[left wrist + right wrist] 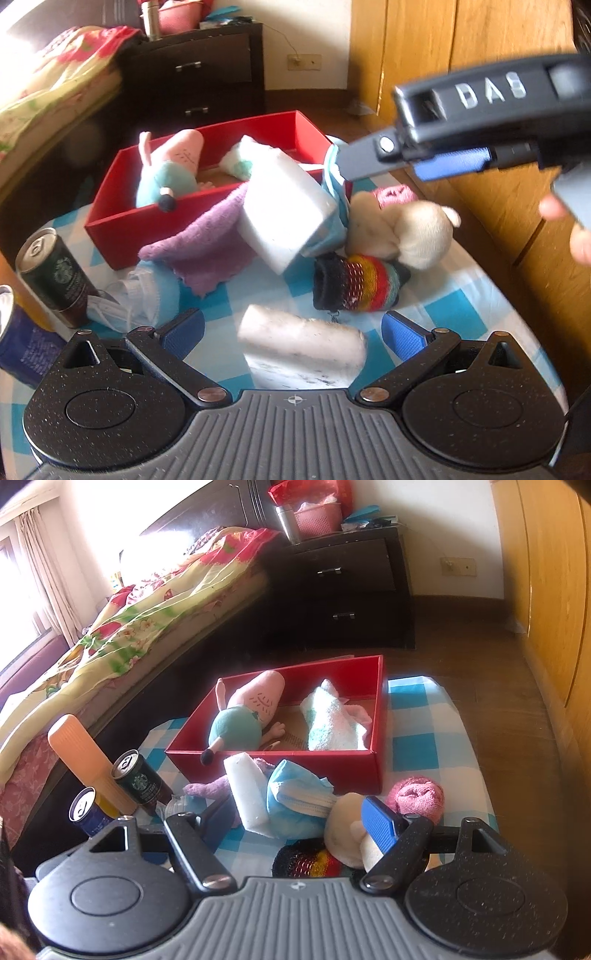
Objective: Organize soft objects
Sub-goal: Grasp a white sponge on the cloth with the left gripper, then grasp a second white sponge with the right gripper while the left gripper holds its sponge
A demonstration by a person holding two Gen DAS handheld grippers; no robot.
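the blue can (22, 347) is cut off by the left edge of the left wrist view; the lower part of the white sponge (301, 349) is hidden behind the gripper body; the right gripper (341, 164) is blurred there, and its fingertips are lost against the blue cloth (332, 221), so its grip cannot be told; in the right wrist view the striped sock (314, 862) is largely hidden below the fingers.
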